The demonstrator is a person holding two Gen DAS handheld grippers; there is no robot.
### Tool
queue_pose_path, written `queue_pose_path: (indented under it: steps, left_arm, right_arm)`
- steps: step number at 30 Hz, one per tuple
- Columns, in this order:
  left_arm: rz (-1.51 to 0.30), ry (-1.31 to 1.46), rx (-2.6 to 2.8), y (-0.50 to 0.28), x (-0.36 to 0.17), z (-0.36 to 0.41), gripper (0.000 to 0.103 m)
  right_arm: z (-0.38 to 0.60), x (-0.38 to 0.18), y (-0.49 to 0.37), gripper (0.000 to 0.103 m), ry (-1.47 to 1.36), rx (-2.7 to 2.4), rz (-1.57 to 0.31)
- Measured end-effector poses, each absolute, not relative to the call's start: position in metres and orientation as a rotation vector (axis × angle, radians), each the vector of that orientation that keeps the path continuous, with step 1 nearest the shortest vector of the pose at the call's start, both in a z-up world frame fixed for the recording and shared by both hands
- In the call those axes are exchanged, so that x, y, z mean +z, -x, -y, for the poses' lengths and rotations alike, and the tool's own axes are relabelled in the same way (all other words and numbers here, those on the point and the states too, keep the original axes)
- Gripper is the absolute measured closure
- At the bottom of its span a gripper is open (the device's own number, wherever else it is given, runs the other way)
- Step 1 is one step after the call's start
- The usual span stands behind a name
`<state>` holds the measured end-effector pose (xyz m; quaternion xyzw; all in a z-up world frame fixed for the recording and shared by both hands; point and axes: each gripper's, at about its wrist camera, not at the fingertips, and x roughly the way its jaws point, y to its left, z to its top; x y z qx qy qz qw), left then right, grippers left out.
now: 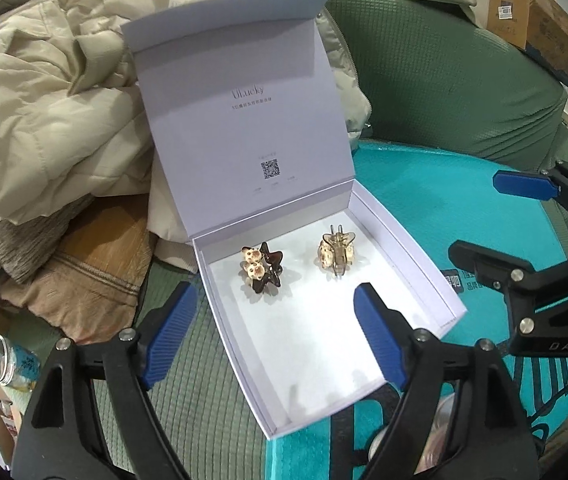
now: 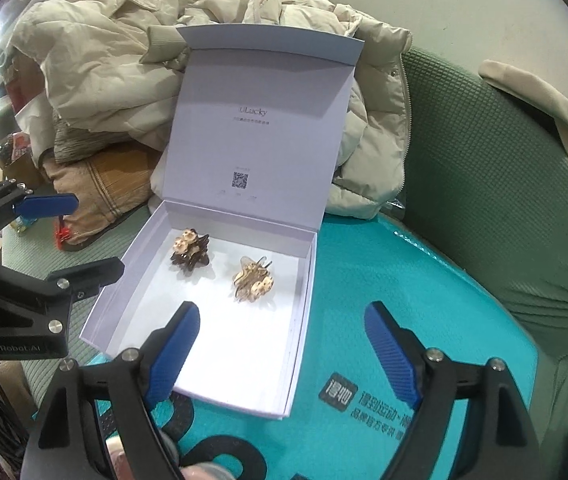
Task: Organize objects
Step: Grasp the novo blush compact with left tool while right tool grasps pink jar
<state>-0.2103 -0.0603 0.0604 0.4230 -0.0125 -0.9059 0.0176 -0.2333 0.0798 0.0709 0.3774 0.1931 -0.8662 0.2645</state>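
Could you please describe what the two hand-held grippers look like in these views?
Both are alike: the left hand-held gripper and right hand-held gripper have black angular frames, silver round rivets and ribbed blue finger pads. White lettering reads "DAS" on the right one and "GenRobot.AI" on the left. Black cables hang by the left one.

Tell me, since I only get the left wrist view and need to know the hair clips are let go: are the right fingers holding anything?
Observer: No. The right gripper is open and empty. The dark hair clip and the light hair clip both lie in the white box.
Operator: Is anything outside the box that I can't see?
Observer: Yes. A small red object lies beside the striped cushion, left of the box.
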Motion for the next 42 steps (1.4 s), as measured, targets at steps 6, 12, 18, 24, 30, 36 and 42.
queue_pose_path:
  steps: [6,12,18,24,30,36,42]
  left_arm:
    - [0.069,-1.304,-2.807,0.189,0.069,0.051,0.022]
    - [0.069,-1.294,-2.803,0.172,0.072,0.043,0.021]
    - [0.092,-1.302,-2.800,0.156,0.069,0.033,0.021]
    - [0.103,-1.312,-2.799,0.143,0.063,0.024,0.021]
    - [0.086,-1.331,-2.787,0.129,0.052,0.018,0.021]
    - [0.062,-1.335,-2.782,0.113,0.041,0.016,0.021]
    - [0.102,-1.344,-2.776,0.096,0.033,0.007,0.021]
  right_arm:
    - [-0.093,0.072,0.217,0.017,-1.024,-2.344,-0.514]
    - [-0.107,0.068,0.202,0.017,-1.023,-2.347,-0.510]
    - [-0.118,0.060,0.188,0.017,-1.024,-2.337,-0.507]
    - [-0.129,0.050,0.177,0.017,-1.022,-2.334,-0.508]
    - [-0.139,0.040,0.164,0.017,-1.021,-2.337,-0.508]
    - [-0.145,0.030,0.149,0.017,-1.004,-2.323,-0.507]
    - [-0.148,0.021,0.134,0.017,-0.994,-2.300,-0.533]
